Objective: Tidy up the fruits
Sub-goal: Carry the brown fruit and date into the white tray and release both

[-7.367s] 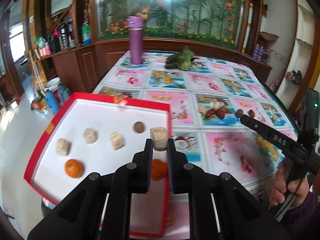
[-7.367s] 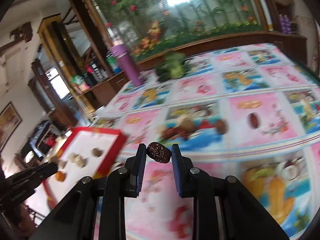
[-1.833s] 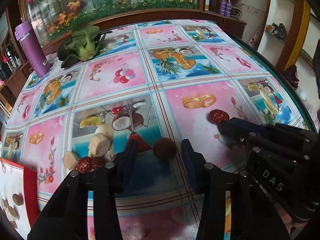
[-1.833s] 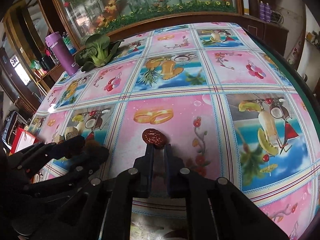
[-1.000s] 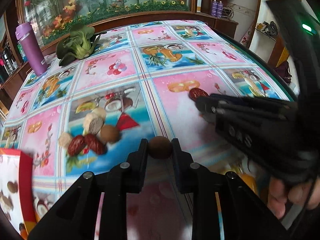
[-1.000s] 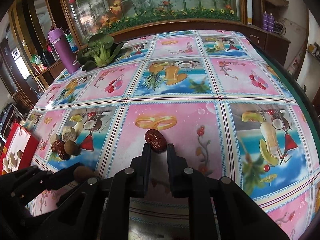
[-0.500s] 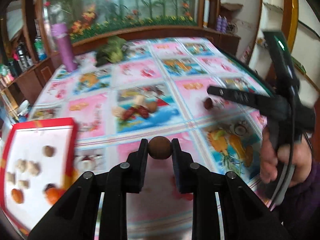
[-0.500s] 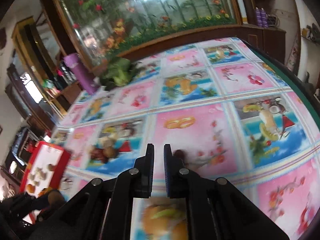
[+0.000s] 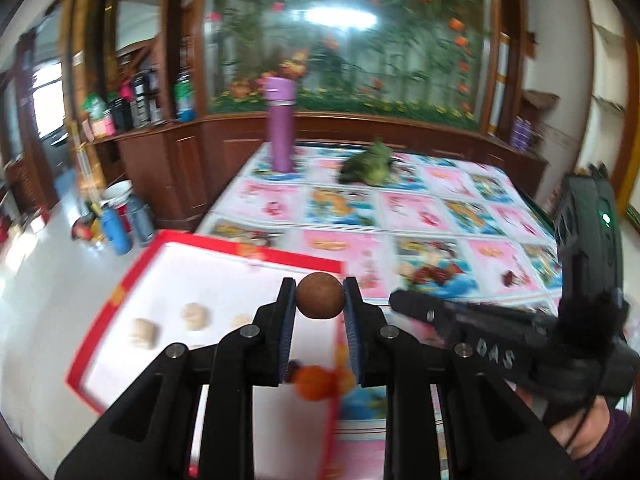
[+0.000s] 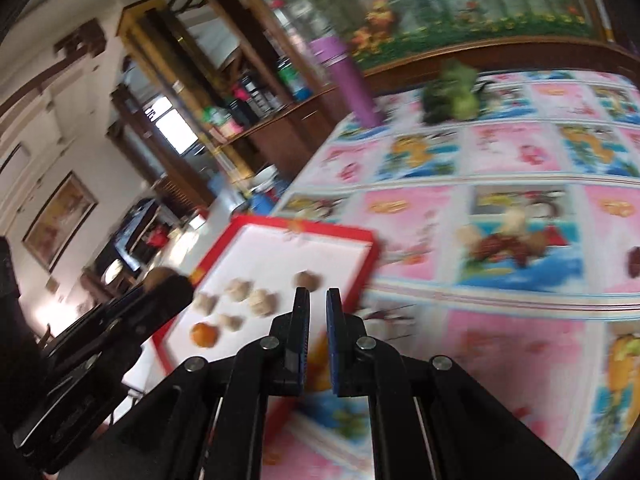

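Brown round fruit (image 9: 320, 296), matt and slightly rough-skinned, sits clamped across its widest part between the jaws of the left gripper (image 9: 319, 300), held in the air above the near right part of the red-rimmed tray (image 9: 120, 292). Pads bear on opposite sides at mid-height; nothing under it.

Handling judgement: small and light, with a thin dry shell that looks brittle. A round body can roll or squirt out if the pinch drifts off its middle, so the present hold across the equator seems the right one. Light pressure only; a hard squeeze could crack the skin.

Right gripper (image 10: 317, 300): jaws nearly together with a thin gap, nothing between them, hovering by the tray's right edge.

Tray holds several pale chunky pieces (image 10: 262, 302), one brown round fruit (image 10: 307, 280) and an orange (image 10: 204, 334); a second orange one (image 9: 316, 378) shows below the left jaws. Blur hides finer detail.

On the tabletop (image 10: 520, 344), well apart from the tray, a small heap of loose fruit (image 10: 504, 244) waits, and one dark red piece (image 9: 509, 279) lies alone to its right. Purple flask (image 9: 281, 128) and leafy greens (image 9: 370, 166) stand at the far end
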The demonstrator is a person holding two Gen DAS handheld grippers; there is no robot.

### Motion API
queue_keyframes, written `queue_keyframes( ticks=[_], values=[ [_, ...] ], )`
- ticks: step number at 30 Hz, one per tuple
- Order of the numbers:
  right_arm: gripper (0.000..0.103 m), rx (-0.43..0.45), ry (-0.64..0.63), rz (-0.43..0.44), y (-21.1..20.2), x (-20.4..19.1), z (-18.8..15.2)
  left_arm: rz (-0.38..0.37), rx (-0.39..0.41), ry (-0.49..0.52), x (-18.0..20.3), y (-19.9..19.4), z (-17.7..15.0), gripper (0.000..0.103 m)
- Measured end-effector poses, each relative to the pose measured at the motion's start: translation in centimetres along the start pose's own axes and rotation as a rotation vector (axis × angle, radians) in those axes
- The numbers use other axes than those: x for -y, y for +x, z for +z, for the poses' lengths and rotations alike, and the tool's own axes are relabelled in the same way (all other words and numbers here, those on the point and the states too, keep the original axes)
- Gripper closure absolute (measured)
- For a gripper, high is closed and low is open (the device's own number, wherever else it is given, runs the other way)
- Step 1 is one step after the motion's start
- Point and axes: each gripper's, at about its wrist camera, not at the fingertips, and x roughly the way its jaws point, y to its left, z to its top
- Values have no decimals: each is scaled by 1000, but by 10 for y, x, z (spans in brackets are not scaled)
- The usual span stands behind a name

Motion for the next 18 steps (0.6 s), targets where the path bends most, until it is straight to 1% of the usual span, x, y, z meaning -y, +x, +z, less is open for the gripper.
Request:
queue_keyframes(
  ticks=[3,6,9,12,15,18],
  values=[
    [97,-48,-26,45,21,-23,-2,51,-5,-33,-31,0,-6,78],
    [97,-83,-49,79,35,-37,-8,99,-43,-65,-60,4,-16,78],
    [97,-115,-61,107,49,-49,-14,142,-82,-79,-82,7,-26,78],
    [97,-145,-75,130,58,-58,-23,164,-121,-84,-93,10,-35,78],
    [97,-166,-132,99,63,-68,-38,157,-149,-69,-93,14,-44,78],
    [97,-206,-147,89,69,-70,-50,157,-177,-63,-90,20,-54,78]
  ],
)
